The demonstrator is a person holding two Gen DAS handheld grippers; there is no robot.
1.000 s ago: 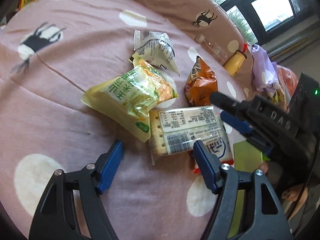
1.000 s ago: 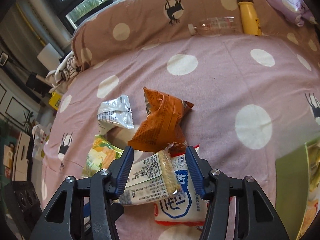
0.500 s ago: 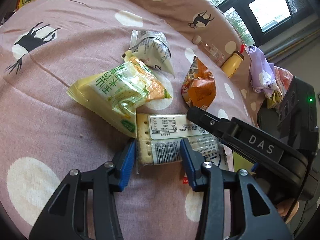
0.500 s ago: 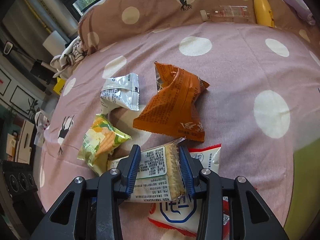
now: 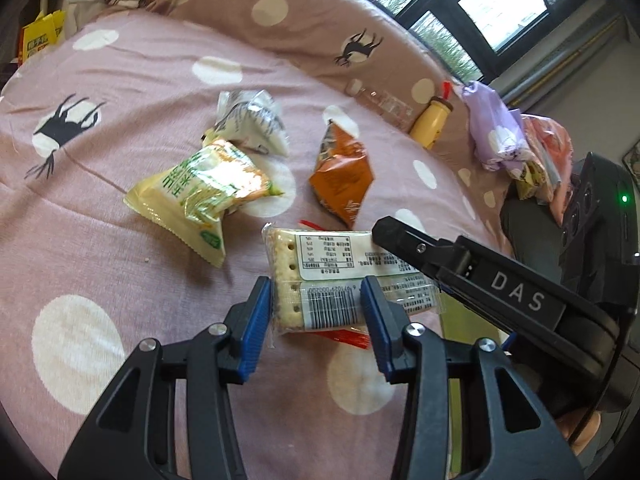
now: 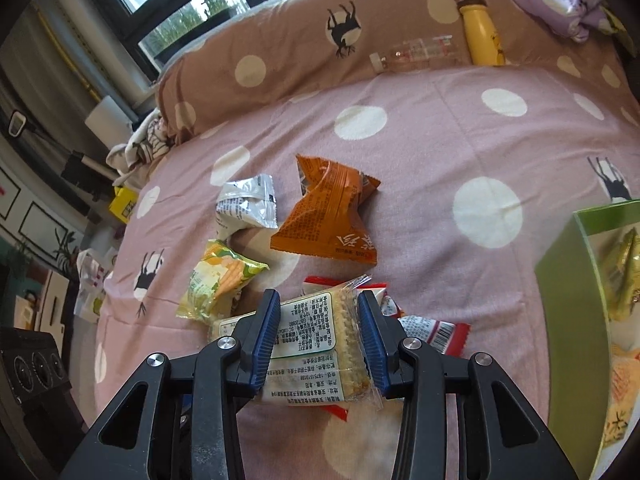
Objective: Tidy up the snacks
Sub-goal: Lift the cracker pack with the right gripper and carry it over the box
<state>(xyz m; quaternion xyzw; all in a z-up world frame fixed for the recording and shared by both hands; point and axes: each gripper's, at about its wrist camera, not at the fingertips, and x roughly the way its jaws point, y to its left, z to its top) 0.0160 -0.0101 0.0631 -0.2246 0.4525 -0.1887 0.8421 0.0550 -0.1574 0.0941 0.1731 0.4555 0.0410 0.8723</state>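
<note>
Cracker pack: clamped at opposite ends by left gripper and right gripper; pickup step; next, lift together toward green box.

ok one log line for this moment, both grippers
left gripper: closed on cracker pack | right gripper: closed on the same pack, other end | pack atop red-white packet | green box: at right

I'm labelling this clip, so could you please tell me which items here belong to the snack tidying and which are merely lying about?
Job:
cracker pack
yellow-green snack bag
orange snack bag
silver packet
green box
left gripper
right gripper

Lying about:
yellow bottle
clear bottle
purple bag
</note>
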